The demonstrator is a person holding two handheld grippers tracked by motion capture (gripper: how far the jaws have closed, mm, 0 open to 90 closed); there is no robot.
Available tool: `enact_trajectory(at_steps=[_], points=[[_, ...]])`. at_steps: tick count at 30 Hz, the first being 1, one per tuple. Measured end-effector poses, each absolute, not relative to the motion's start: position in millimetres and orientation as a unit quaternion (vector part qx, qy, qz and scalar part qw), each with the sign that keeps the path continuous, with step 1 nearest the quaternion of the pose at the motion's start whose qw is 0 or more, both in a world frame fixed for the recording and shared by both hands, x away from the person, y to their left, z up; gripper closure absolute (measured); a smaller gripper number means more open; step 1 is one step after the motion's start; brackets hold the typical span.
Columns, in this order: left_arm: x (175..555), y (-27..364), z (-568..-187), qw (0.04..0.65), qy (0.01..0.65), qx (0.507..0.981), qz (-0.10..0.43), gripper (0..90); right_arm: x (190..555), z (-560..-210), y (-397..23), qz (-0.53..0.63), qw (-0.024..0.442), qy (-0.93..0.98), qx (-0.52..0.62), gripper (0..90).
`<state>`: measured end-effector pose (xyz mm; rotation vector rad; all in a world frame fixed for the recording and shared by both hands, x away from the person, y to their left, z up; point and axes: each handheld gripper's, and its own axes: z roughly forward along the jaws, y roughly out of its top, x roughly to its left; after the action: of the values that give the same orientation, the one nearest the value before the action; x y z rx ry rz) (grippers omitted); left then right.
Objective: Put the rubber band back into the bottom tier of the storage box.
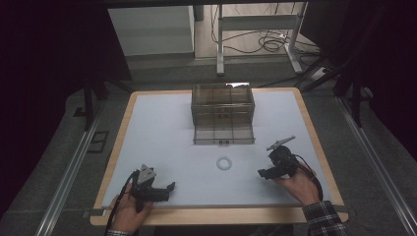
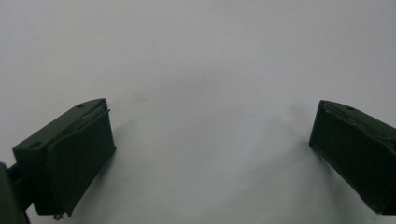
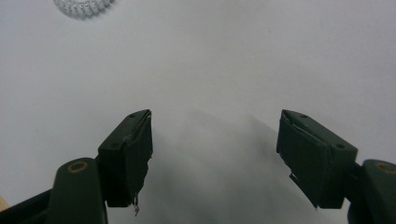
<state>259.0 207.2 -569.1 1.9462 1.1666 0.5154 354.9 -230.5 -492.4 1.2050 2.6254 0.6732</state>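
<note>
Table [image 1: 147, 128]: rectangular, white top with a light wooden edge, seen from above in the high view; a grey floor with metal rails lies on both sides. Drawer organiser [image 1: 222, 105]: smoked translucent plastic box, standing at the far middle of the table, divided into small compartments; its lowest drawer [image 1: 224, 134] is pulled out toward the person, and its contents cannot be made out. Left gripper [image 1: 170, 186]: black, held in the person's left hand [image 1: 129, 212] at the near left of the table, a grey three-cornered plate on top, jaws pointing right along the near edge; in the left gripper view [image 2: 212, 140] the two jaws stand wide apart over bare white surface with nothing between them. Right gripper [image 1: 261, 172]: black, held in the right hand [image 1: 300, 187], a plaid sleeve [image 1: 325, 219] at the wrist, near right of the table, jaws pointing left; in the right gripper view [image 3: 215, 140] the jaws are spread, nothing between them. Coil ring [image 1: 224, 163]: small white spiral hair tie, lying flat on the table between the two grippers, just in front of the open drawer, nearer the right gripper than the left, touching neither; in the right gripper view its lower arc [image 3: 83, 6] shows at the top left, well ahead of the jaws.
</note>
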Motion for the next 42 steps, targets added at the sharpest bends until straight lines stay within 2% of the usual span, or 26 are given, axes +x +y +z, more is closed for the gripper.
enact_trajectory(at_steps=[11, 22, 37, 42], points=[[259.0, 207.2, -569.2, 0.397, 0.460, 0.768, 0.203, 0.0, 368.4, -487.6, -220.8, 0.218, 0.076, 0.886, 0.403, 30.4], [259.0, 207.2, -569.2, 0.397, 0.460, 0.768, 0.203, 0.0, 381.7, -484.5, -204.7, 0.200, 0.071, 0.893, 0.398, 42.0], [259.0, 207.2, -569.2, 0.397, 0.460, 0.768, 0.203, 0.0, 395.6, -482.9, -188.8, 0.189, 0.053, 0.901, 0.387, 49.9], [259.0, 207.2, -569.2, 0.397, 0.460, 0.768, 0.203, 0.0, 399.5, -482.7, -177.9, 0.184, 0.046, 0.906, 0.378, 57.0]])
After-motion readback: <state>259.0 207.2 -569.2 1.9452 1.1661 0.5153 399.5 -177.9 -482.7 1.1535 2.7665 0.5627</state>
